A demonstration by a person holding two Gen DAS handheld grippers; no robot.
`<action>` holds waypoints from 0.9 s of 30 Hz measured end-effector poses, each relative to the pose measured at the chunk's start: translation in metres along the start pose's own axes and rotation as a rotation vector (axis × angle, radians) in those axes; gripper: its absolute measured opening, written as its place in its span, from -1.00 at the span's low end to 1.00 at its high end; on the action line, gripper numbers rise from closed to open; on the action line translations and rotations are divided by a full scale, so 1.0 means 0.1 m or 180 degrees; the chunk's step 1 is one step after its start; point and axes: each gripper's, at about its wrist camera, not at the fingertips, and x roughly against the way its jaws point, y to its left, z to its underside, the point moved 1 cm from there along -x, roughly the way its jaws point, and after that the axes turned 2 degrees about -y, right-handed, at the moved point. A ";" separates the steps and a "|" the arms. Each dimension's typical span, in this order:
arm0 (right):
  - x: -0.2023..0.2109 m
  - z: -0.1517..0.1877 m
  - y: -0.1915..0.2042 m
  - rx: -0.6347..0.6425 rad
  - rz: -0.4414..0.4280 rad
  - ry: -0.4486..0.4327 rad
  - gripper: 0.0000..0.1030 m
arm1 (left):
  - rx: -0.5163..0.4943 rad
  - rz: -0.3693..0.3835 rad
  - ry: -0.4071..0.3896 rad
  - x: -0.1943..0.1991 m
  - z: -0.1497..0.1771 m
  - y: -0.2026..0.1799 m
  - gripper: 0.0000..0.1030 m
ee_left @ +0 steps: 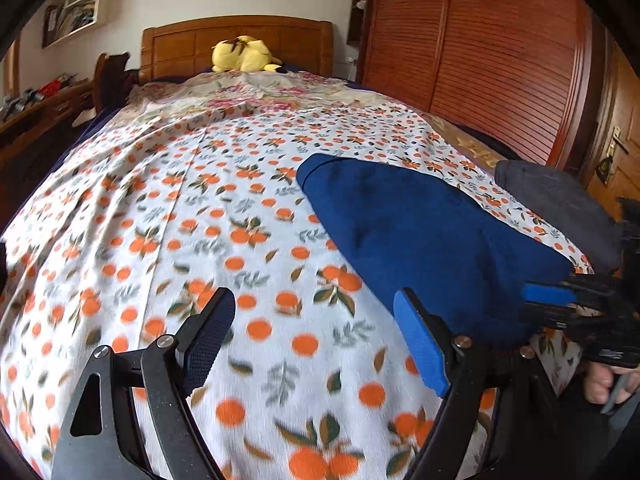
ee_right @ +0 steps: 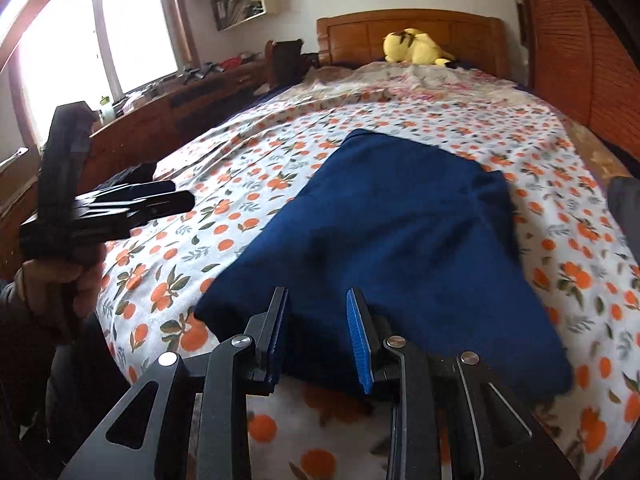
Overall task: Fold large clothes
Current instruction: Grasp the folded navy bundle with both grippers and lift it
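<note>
Right gripper (ee_right: 318,336): jaws partly apart over the near edge of the blue garment (ee_right: 392,240); contact apparently none, view blurred.
Left gripper (ee_left: 316,344): jaws wide apart, nothing between them, above the bedspread (ee_left: 208,216).
Blue garment: folded, lying on the bedspread beside the left gripper.
Headboard end: yellow plush toy (ee_left: 242,55).

We see one navy blue garment (ee_right: 384,248) — folded into a flat, soft rectangle — lying on the orange-print bedspread (ee_right: 248,184).
</note>
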 end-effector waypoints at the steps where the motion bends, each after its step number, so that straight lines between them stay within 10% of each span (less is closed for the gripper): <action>1: 0.07 0.05 -0.05 -0.0026 0.0057 0.0019 -0.39 | -0.0024 0.0039 -0.0007 -0.04 -0.04 -0.01 0.60; 10: 0.53 0.23 -0.46 -0.0342 0.0585 -0.0023 -0.30 | -0.0214 0.0233 0.0082 -0.67 -0.47 -0.11 0.26; 13: 0.45 0.25 -0.52 -0.0431 0.0773 -0.0011 0.07 | -0.0249 0.0183 0.0164 -0.92 -0.61 -0.12 0.26; 27: 0.04 0.27 -0.67 -0.0760 0.0390 0.0208 0.19 | 0.0013 0.0202 0.0534 -1.91 -0.93 0.06 0.26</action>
